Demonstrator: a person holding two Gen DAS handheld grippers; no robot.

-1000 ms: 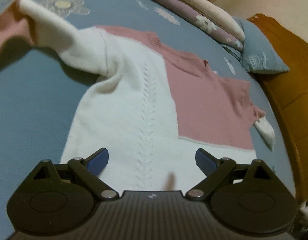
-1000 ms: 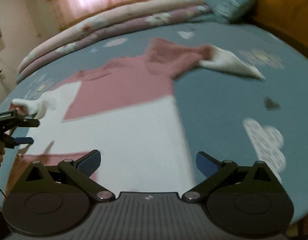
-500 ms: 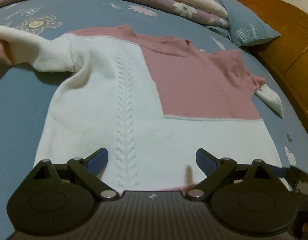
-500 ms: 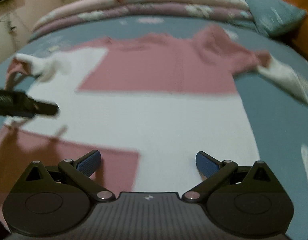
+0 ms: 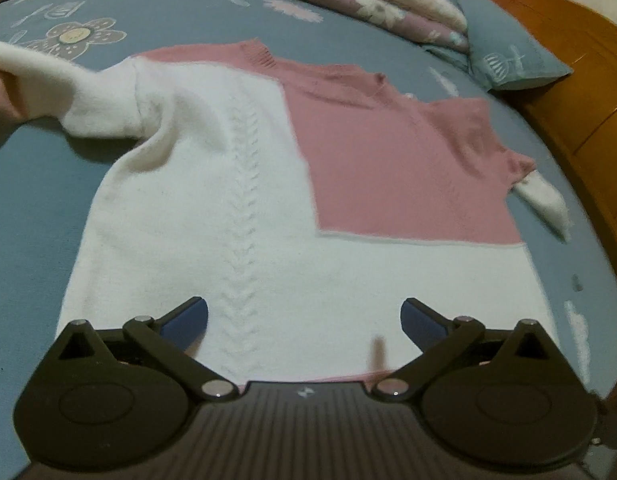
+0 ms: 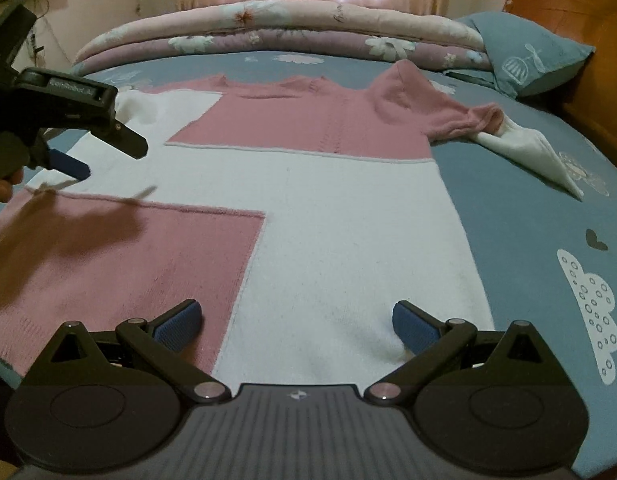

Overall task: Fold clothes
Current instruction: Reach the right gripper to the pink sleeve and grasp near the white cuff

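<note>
Both tools stand wide apart and hold nothing. Left tool [image 5: 304, 316] has just been opening, with only the sweater's white knit lying below the gap between its pads, none of it pinched. Right tool [image 6: 296, 320] hovers over the hem end of the sweater [image 6: 308, 216], its pads also clear of the cloth.

Spread flat on the blue bed [image 6: 528, 216], the sweater lies with its neckline toward the rolled quilt [image 6: 292, 36] and its hem nearest both cameras. One sleeve [image 6: 520, 140] trails out sideways from the body, pointing toward the pillow [image 6: 536, 56]; the other sleeve [image 5: 48, 92] stretches away from the body on the opposite side, its end slightly raised.

Laid open like this, the garment probably gives each tool a free edge to take. I judge folding has barely begun: both sleeves still lie outside the body, and the tools look placed to pick up the hem or a side seam next.
</note>
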